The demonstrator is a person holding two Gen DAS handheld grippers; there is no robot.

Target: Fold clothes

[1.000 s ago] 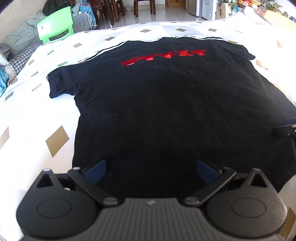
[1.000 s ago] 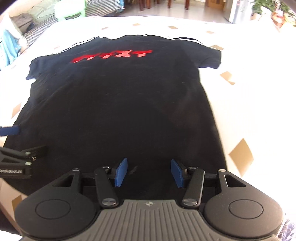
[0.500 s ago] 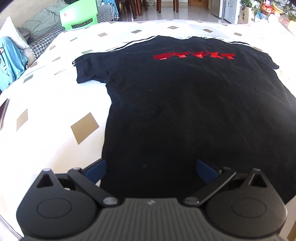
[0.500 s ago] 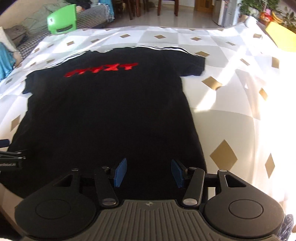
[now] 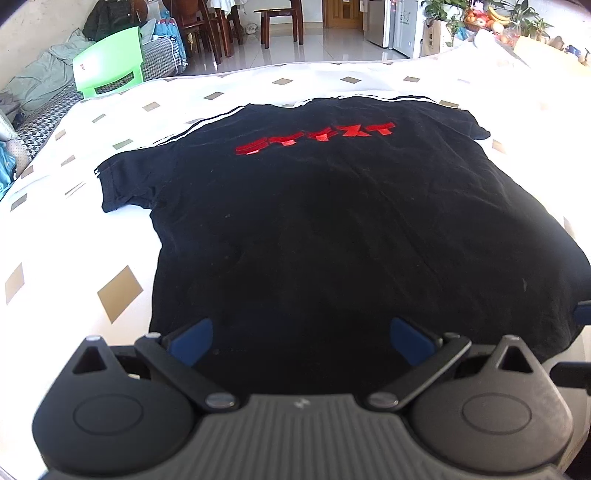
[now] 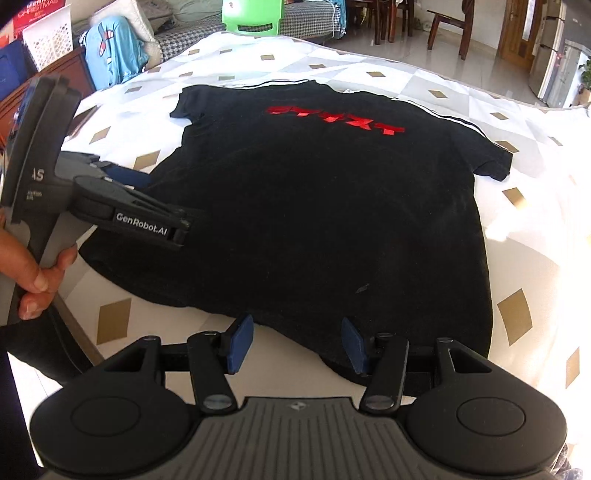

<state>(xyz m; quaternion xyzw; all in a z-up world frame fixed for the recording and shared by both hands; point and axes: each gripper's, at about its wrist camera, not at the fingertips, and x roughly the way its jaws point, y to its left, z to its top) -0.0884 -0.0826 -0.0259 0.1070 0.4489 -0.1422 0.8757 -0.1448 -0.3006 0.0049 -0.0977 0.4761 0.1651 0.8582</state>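
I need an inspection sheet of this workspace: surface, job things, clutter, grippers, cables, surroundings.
Surface: white tablecloth with tan diamonds.
Job's things: black T-shirt spread flat, unfolded, red lettering facing up.
Clutter: nothing seen on the cloth.
Grippers: left gripper open over the hem; right gripper open at the hem edge.
Cables: nothing seen.
Surroundings: green chair, wooden chairs, sofa with clothes.

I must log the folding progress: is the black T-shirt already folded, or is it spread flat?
Spread flat, not folded: the black T-shirt lies on the tablecloth with both sleeves out and the red print fully showing.
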